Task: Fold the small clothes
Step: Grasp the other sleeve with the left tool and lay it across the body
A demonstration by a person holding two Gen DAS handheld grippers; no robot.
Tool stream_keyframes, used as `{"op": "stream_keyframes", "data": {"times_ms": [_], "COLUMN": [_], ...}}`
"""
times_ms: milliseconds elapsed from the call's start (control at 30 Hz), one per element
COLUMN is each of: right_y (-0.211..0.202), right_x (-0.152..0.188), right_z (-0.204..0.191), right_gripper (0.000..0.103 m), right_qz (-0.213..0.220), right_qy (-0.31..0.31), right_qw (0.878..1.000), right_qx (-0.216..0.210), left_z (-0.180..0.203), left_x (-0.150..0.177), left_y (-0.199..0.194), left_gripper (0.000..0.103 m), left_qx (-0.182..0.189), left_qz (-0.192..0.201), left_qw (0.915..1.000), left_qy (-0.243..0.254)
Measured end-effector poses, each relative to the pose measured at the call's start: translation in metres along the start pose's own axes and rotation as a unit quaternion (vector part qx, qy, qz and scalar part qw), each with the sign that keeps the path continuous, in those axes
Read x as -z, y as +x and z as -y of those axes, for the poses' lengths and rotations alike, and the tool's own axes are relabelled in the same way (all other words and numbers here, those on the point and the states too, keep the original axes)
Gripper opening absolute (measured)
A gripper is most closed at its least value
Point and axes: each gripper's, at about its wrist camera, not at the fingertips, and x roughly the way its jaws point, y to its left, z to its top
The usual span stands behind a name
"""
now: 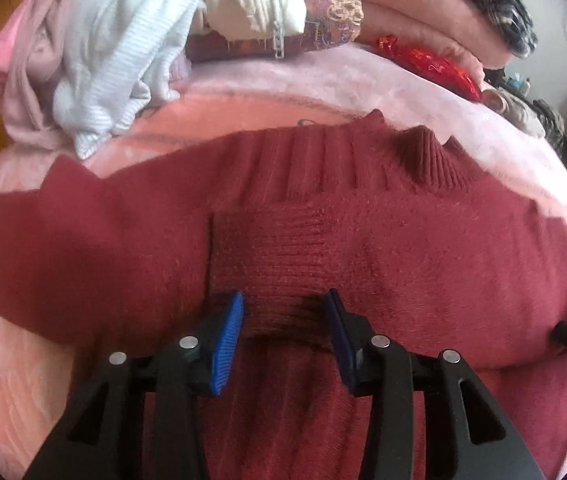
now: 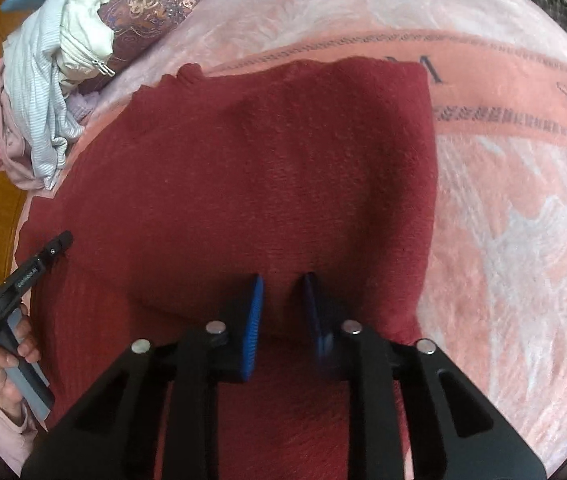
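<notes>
A dark red knit sweater point(image 1: 323, 232) lies flat on a pink blanket point(image 1: 11, 360), its ribbed collar point(image 1: 427, 156) at the far right and a sleeve folded across the body. My left gripper point(image 1: 283, 304) is open just above the sweater's ribbed band. In the right wrist view the sweater point(image 2: 267, 168) fills the middle. My right gripper point(image 2: 281, 284) is open with its blue pads point(image 2: 257, 300) a small gap apart, over a fold of the sweater. The left gripper point(image 2: 59, 242) shows at the left edge, held in a hand.
A heap of pale clothes point(image 1: 99, 60) lies at the far left of the bed, next to a patterned purple cushion point(image 1: 323, 8). Folded pink blankets point(image 1: 423, 4) and a red bag point(image 1: 435, 60) lie at the back. The pink blanket point(image 2: 523, 240) stretches right of the sweater.
</notes>
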Motion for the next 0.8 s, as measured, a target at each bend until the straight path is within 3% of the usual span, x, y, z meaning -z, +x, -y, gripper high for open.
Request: {"op": "stream_keyframes", "data": {"times_ms": [100, 200, 300, 333, 467, 533, 633, 800], "right_y": [0.000, -0.004, -0.016, -0.019, -0.020, -0.014, 0.000, 0.017], "right_x": [0.000, -0.001, -0.002, -0.003, -0.006, -0.005, -0.003, -0.003], "right_z": [0.001, -0.008, -0.023, -0.030, -0.060, -0.073, -0.088, -0.107], "right_gripper": [0.021, 0.028, 0.041, 0.045, 0.048, 0.049, 0.049, 0.052], "right_qz": [-0.001, 0.003, 0.021, 0.025, 0.022, 0.011, -0.003, -0.011], "right_qy": [0.007, 0.011, 0.005, 0.001, -0.022, -0.031, -0.044, -0.047], "right_qw": [1.000, 1.000, 1.000, 1.000, 0.999, 0.999, 0.999, 0.999], "right_qx": [0.000, 0.004, -0.010, -0.012, -0.019, -0.020, -0.020, -0.024], "left_z": [0.001, -0.004, -0.023, -0.034, -0.104, -0.154, -0.221, -0.327], "left_x": [0.003, 0.001, -0.003, -0.006, -0.019, -0.018, -0.013, -0.004], "left_y": [-0.001, -0.011, -0.031, -0.039, -0.060, -0.063, -0.057, -0.053], "left_gripper": [0.044, 0.047, 0.076, 0.080, 0.084, 0.084, 0.085, 0.086], "left_qx": [-0.002, 0.009, 0.002, -0.006, -0.029, -0.058, -0.083, -0.123], "left_qz": [0.002, 0.001, 0.018, 0.030, 0.040, 0.042, 0.018, 0.005], "left_qw": [1.0000, 0.9999, 0.9997, 0.9994, 0.9972, 0.9938, 0.9885, 0.9739], "left_qy": [0.002, -0.010, -0.014, -0.017, -0.057, -0.086, -0.125, -0.191]}}
